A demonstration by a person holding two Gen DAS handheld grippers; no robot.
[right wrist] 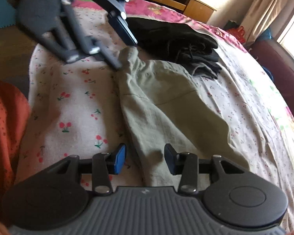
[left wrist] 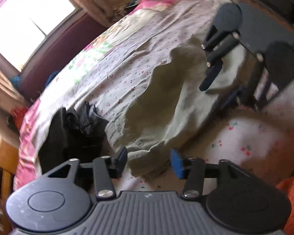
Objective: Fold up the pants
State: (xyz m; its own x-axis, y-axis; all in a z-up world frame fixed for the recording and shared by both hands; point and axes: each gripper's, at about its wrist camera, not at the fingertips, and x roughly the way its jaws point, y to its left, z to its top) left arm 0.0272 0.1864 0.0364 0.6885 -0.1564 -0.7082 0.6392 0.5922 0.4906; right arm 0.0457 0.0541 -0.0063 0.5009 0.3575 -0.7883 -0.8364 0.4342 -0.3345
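At frame centre, pale green pants (right wrist: 166, 105) rumpled on cherry-print sheet (right wrist: 68, 101). Left gripper (left wrist: 149, 161) and right gripper (right wrist: 145, 158) both released, nothing pinched. Advice: pinch opposite hem corners, pull taut before folding.

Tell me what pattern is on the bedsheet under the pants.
White bedsheet printed with small red cherries on green stems; it shows best in the right wrist view.

Left gripper (left wrist: 149, 161) fingers parted; right gripper (right wrist: 145, 159) fingers likewise apart.
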